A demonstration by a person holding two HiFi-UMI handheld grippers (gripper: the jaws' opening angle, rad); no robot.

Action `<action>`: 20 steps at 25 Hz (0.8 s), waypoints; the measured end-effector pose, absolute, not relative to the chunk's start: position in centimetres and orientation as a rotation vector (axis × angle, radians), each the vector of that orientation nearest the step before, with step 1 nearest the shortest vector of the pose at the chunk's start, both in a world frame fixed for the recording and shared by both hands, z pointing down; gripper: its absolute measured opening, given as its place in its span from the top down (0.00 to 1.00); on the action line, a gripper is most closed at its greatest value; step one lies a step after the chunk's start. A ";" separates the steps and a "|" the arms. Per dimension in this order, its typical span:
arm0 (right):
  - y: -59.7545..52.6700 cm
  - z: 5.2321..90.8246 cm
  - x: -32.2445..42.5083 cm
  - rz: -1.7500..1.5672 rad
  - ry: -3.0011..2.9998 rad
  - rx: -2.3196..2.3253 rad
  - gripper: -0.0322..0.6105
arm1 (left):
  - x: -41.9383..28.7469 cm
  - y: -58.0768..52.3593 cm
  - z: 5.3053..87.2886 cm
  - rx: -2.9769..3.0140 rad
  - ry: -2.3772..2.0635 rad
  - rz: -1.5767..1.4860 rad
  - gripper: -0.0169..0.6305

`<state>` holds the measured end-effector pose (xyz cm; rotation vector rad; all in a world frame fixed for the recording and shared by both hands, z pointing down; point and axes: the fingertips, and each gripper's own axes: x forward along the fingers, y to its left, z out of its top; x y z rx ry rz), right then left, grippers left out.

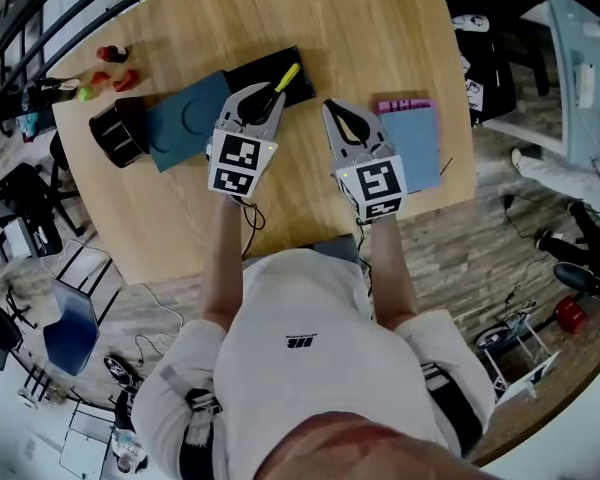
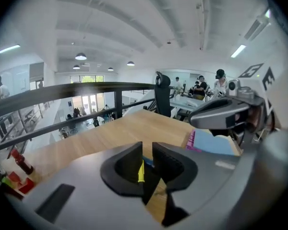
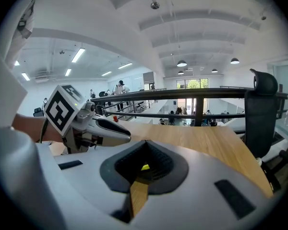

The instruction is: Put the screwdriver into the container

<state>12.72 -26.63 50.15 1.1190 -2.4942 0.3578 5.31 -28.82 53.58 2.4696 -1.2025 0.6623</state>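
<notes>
a pale wooden table (image 1: 380,28). the screwdriver (image 1: 286,76) seems to lie in the black container (image 1: 242,72), its long axis toward one o'clock, just at twelve o'clock of the left gripper (image 1: 268,96), whose jaws stand slightly apart, empty. the right gripper (image 1: 332,108), jaws together, sits farther off.
</notes>
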 end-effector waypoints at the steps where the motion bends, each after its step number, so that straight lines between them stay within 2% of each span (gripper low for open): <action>1: -26.3 49.7 12.6 0.348 -2.496 1.125 0.96 | 5.2 -28.3 52.8 2.493 -1.201 0.647 0.87; 10: -22.2 47.2 11.5 0.302 -2.471 1.158 0.96 | 3.4 -22.8 48.0 2.602 -1.198 0.527 0.93; 20: -18.0 45.6 9.7 0.267 -2.456 1.173 0.96 | -0.3 -18.1 46.7 2.600 -1.203 0.494 0.95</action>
